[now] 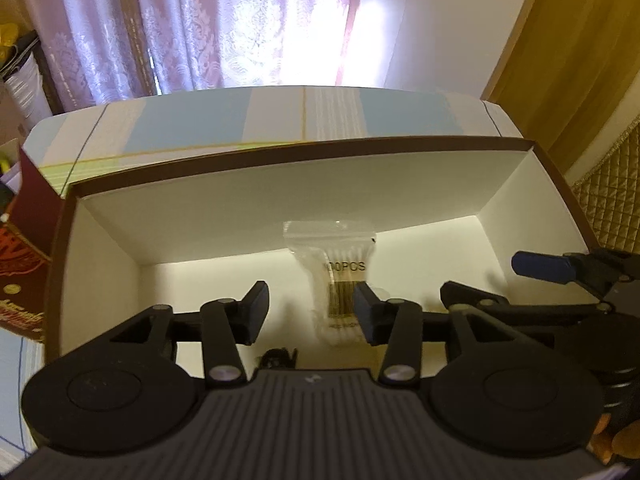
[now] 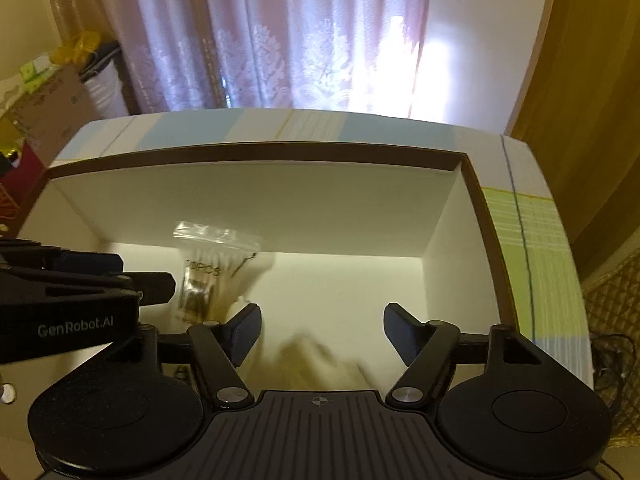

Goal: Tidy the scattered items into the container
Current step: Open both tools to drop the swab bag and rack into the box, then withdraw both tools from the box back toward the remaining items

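Both grippers hover over the white-lined box (image 1: 280, 184), jaws apart and empty; the left gripper (image 1: 310, 312) sits beside the right gripper (image 2: 322, 332). A clear bag of cotton swabs (image 1: 340, 276) (printed "PCS") leans against the box's far wall.

A bag of cotton swabs (image 1: 338, 280) lies inside the box (image 1: 280, 184), against its far wall; curtains (image 1: 192, 28) hang behind the table (image 1: 280, 116).

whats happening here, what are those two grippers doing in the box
A person is holding two grippers over an open white-lined box. Both the left gripper and the right gripper are open and hold nothing. A clear bag of cotton swabs lies on the box floor near the back wall, just beyond the left gripper's fingers. Something blurred lies below the right gripper; what it is cannot be told.
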